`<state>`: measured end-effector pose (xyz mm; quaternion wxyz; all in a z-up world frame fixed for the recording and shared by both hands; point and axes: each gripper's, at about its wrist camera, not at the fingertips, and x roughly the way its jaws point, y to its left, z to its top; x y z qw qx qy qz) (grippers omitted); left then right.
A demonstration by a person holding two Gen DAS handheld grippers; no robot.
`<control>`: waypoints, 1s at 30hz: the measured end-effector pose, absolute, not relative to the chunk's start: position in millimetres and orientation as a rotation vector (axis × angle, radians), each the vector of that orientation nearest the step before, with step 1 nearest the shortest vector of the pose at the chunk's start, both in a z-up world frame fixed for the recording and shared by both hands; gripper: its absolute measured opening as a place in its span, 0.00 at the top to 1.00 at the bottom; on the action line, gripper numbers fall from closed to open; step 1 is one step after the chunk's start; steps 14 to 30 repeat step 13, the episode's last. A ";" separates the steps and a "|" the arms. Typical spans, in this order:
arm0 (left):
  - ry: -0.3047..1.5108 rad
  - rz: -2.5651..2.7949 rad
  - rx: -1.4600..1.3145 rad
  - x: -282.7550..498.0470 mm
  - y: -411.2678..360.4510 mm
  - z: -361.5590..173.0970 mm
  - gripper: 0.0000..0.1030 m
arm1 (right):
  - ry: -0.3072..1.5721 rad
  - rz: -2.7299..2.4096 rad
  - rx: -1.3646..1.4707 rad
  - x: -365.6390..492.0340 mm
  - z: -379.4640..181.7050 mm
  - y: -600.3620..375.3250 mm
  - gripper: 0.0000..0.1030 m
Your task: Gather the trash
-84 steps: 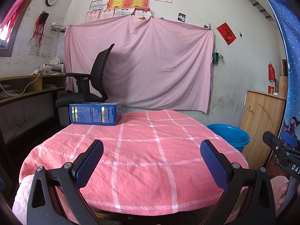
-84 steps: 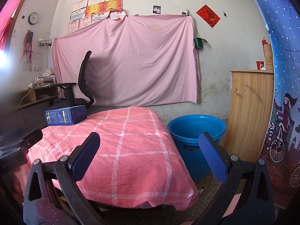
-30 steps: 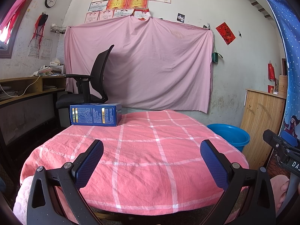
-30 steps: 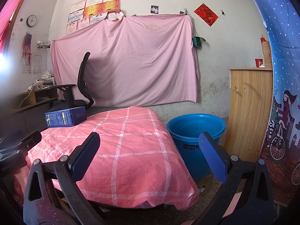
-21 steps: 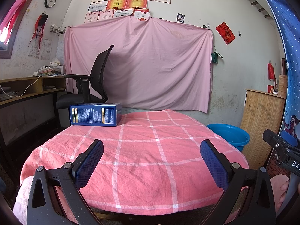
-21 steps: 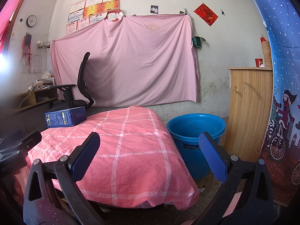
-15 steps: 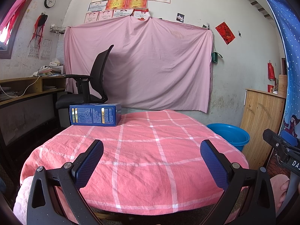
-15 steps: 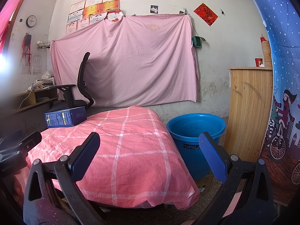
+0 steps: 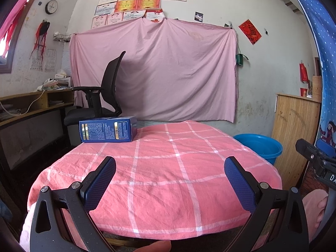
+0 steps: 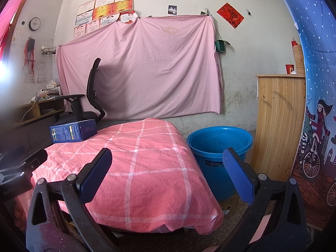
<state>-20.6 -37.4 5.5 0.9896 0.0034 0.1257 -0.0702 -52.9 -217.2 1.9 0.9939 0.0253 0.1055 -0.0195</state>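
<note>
Box (image 9: 108,129) is lying flat at the far left corner of your table (image 9: 168,168), well away from both grippers.

You are holding your left gripper (image 9: 170,181) level at the near edge, jaws spread wide and gripping nothing. You are keeping your right gripper (image 10: 168,174) level too, equally wide and empty, pointing past the table's right side toward the blue tub (image 10: 219,140) on the floor beside it.

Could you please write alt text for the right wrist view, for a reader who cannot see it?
The open right gripper hovers at the near edge of a table under a pink checked cloth, holding nothing. A dark blue box lies at the table's far left corner, and a blue plastic tub stands on the floor to the right, beside a wooden cabinet.
</note>
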 end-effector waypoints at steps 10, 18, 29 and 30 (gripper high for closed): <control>0.254 -0.149 0.028 -15.2 -37.0 0.1 0.02 | 0.215 -0.042 0.056 -53.9 0.3 -213.3 0.00; 0.258 -0.149 0.023 -13.0 -35.3 -0.2 0.02 | 0.215 -0.042 0.055 -53.3 0.6 -214.8 0.00; 0.258 -0.149 0.023 -13.0 -35.3 -0.2 0.02 | 0.215 -0.042 0.055 -53.3 0.6 -214.8 0.00; 0.258 -0.149 0.023 -13.0 -35.3 -0.2 0.02 | 0.215 -0.042 0.055 -53.3 0.6 -214.8 0.00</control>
